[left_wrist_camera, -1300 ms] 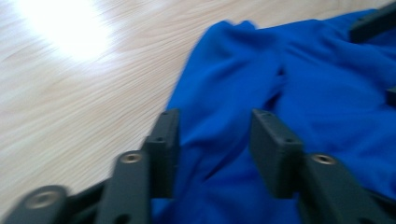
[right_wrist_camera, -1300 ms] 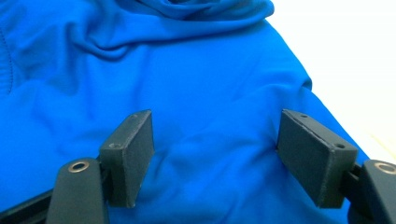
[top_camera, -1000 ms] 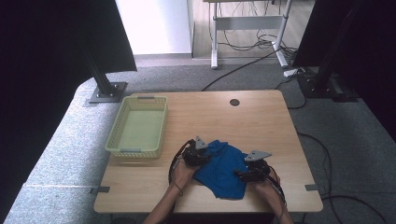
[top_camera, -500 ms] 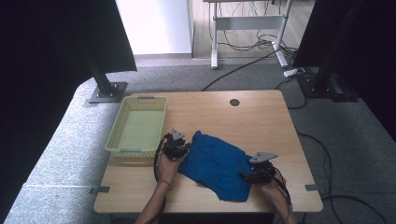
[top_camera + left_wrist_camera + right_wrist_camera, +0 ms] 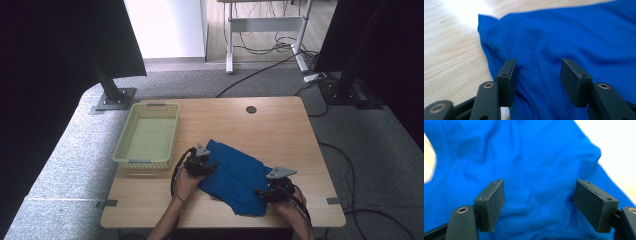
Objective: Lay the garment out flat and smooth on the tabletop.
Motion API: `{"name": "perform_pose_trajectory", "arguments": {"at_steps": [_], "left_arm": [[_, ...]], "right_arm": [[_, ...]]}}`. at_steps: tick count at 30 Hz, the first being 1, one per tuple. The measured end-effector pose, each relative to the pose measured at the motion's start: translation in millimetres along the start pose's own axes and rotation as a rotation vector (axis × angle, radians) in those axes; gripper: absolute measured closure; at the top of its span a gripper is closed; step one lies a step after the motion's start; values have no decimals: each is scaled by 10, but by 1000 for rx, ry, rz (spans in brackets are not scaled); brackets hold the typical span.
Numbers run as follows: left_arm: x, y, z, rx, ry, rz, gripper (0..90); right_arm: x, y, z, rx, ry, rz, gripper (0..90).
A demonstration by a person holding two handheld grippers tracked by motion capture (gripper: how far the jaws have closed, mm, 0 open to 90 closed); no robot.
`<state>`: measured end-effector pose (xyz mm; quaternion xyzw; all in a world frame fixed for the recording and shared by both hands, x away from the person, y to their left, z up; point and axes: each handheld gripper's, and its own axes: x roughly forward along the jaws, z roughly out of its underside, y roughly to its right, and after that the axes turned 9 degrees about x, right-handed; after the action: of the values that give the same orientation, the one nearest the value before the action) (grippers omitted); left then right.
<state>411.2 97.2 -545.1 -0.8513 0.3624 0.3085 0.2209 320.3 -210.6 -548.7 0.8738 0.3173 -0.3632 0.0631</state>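
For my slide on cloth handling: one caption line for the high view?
Two hand-held grippers, left gripper and right gripper, both open, work a crumpled blue cloth beside an empty green basket.

Surface [image 5: 280,125]: light wood grain top, rectangular, standing on grey carpet. Small dark round spot [image 5: 251,109] near the far edge, probably a cable hole; too small to be sure. Pale green basket [image 5: 148,136] sits at the left side, long axis running front to back, its near end close to the surface's left edge. Blue cloth [image 5: 236,176] lies rumpled and spread near the front edge, right of the basket and apart from it. Far right portion bare wood.
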Motion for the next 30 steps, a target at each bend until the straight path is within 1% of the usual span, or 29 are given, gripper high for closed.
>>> {"name": "perform_pose_trajectory", "arguments": {"at_steps": [1, 2, 4, 6, 10, 13, 15, 17, 18, 19, 21, 23, 25, 26, 27, 29, 30], "left_arm": [[5, 2, 13, -1, -10, -3, 447], [-5, -4, 28, -10, -7, 3, 433], [-31, -14, 65, -28, -5, 14, 423], [-66, 2, 108, -37, 1, 8, 415], [-147, 61, 186, -56, 4, -8, 395], [-199, 71, 217, -55, -8, -4, 372], [-226, 61, 205, -54, -1, -6, 373], [-261, 43, 179, -56, 46, -1, 373], [-267, 36, 161, -60, 64, 7, 371], [-261, 33, 142, -58, 70, 16, 361], [-219, 41, 118, -43, 64, 20, 341], [-154, 50, 122, -28, 40, 25, 335], [-95, 63, 152, -15, 17, 16, 331], [-92, 68, 169, -12, 33, 12, 325], [-96, 66, 179, -17, 37, 12, 325], [-111, 72, 188, -17, 31, 7, 325], [-123, 77, 193, -13, 24, 5, 321]], "right_arm": [[20, 5, 17, -1, -12, 5, 239], [38, 20, 29, 5, -18, 3, 233], [53, 67, 28, 9, -10, -5, 232], [68, 132, 8, 5, -9, 1, 231], [103, 278, -37, 3, -4, -8, 231], [114, 328, -64, 4, -9, -10, 230], [105, 324, -74, 11, -11, -7, 228], [67, 303, -77, 28, 3, 13, 223], [42, 289, -77, 39, 16, 16, 221], [15, 271, -76, 48, 25, 15, 216], [-28, 218, -67, 60, 37, 16, 204], [-50, 155, -43, 61, 38, 13, 193], [-42, 99, -9, 58, 30, 10, 185], [-27, 78, 8, 56, 21, 8, 181], [-6, 62, 24, 53, 12, 7, 178], [42, 52, 48, 42, -1, 12, 168], [52, 58, 49, 37, 6, 12, 169]]}}
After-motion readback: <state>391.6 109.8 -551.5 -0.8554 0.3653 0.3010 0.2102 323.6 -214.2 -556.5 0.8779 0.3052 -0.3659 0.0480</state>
